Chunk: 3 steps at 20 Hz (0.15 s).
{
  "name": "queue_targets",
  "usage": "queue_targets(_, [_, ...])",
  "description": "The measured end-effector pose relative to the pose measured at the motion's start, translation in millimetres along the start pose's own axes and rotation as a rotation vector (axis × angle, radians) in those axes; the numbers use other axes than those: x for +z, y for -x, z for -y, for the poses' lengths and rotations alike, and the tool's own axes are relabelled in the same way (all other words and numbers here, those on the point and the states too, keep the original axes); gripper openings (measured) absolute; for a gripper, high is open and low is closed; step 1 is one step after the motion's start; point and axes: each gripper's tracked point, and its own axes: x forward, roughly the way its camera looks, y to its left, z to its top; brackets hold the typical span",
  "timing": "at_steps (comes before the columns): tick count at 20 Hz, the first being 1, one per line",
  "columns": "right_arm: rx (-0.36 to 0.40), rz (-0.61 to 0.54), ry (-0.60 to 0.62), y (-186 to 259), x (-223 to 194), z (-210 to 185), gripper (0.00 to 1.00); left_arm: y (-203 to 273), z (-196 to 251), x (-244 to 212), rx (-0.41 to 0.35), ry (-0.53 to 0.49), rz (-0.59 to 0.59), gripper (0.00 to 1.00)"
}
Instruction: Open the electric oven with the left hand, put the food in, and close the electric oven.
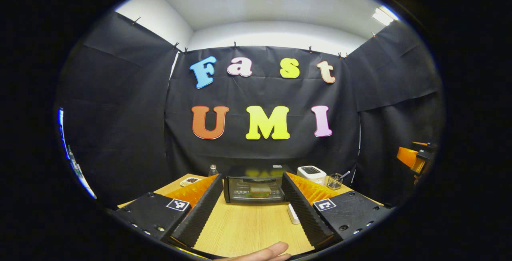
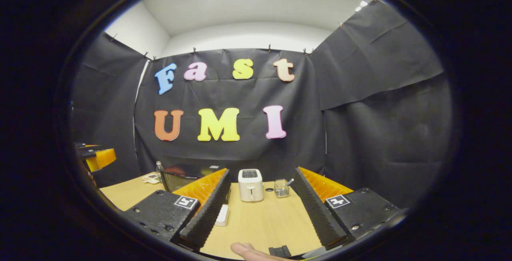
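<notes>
The black electric oven (image 1: pixel 256 189) stands at the far middle of the wooden table (image 1: pixel 248 229), its glass door up and shut. Through the glass I make out something brown and green (image 1: pixel 260 191). My left gripper (image 1: pixel 252 178) is held short of the oven, pointing straight at it, open with nothing between its fingers. My right gripper (image 2: pixel 262 172) is also open and holds nothing; it points at a white toaster (image 2: pixel 251 185). In the right gripper view the oven (image 2: pixel 180 179) sits left of the toaster.
Right of the oven are the toaster (image 1: pixel 312 174) and a glass jar with a spoon (image 1: pixel 335 181). A small bottle (image 1: pixel 213 170) and a little dish (image 1: pixel 190 180) stand to its left. A white block (image 1: pixel 293 213) lies on the table. A fingertip (image 1: pixel 260 253) shows at the bottom.
</notes>
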Motion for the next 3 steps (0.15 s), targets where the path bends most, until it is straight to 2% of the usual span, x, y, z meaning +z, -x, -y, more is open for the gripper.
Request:
queue_targets(2, [-0.001, 0.011, 0.013, 11.8, 3.7, -1.9, 0.91, 14.8, -4.6, 0.0, 0.011, 0.011, 0.011, 0.96])
queue_targets(3, [-0.01, 0.011, 0.018, 14.9, 3.1, -0.1, 1.0, 19.4, -3.9, -4.9, 0.003, 0.015, 0.0, 0.96])
